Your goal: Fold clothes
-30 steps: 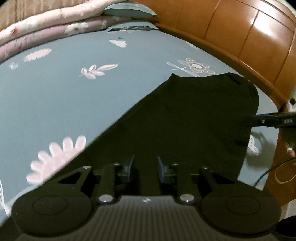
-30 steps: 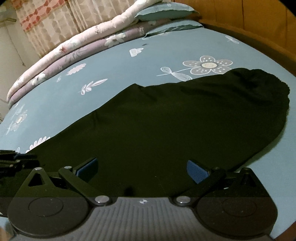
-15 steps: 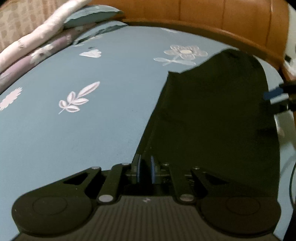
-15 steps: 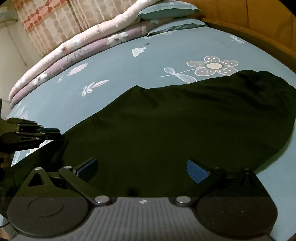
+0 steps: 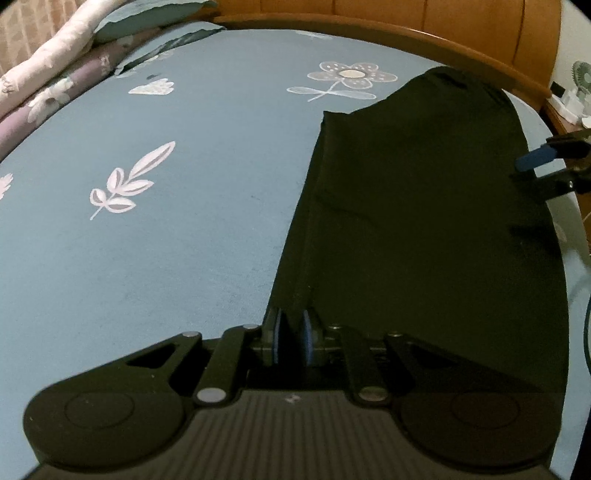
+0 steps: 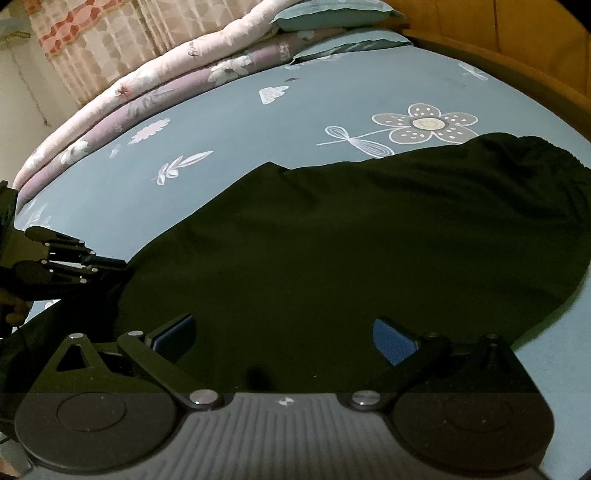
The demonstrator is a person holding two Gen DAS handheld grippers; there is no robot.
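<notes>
Garment: a black garment (image 5: pixel 424 221) lies spread flat on the bed, near the wooden headboard side; in the right wrist view (image 6: pixel 351 251) it stretches across most of the picture, with a gathered, elastic-looking edge at the far right end.
Garment's near edge: seen from the left wrist, a folded seam runs up the cloth's left border from the tongs toward a corner beside the printed flower.
Left tongs: the left tongs (image 5: pixel 291 338) have just been closing and now stand nearly together – the black cloth's edge sits pinched between the blue pads. In the right wrist view they show at the left edge (image 6: pixel 110 264), tips at the garment's border.
Right tongs: the right tongs (image 6: pixel 284 338) are spread wide, poised over the garment with nothing gripped between the blue pads; from the left wrist they reach in from the right (image 5: pixel 532 170), at the cloth's far edge.
Bed: a blue-grey sheet (image 5: pixel 166 240) printed with pale flowers and leaves.
Bedding: rolled pink and mauve quilts (image 6: pixel 155 96) and a teal pillow (image 6: pixel 332 14) – stacked along the far side.
Headboard: curved orange-brown wood (image 5: pixel 443 22) behind the garment.
</notes>
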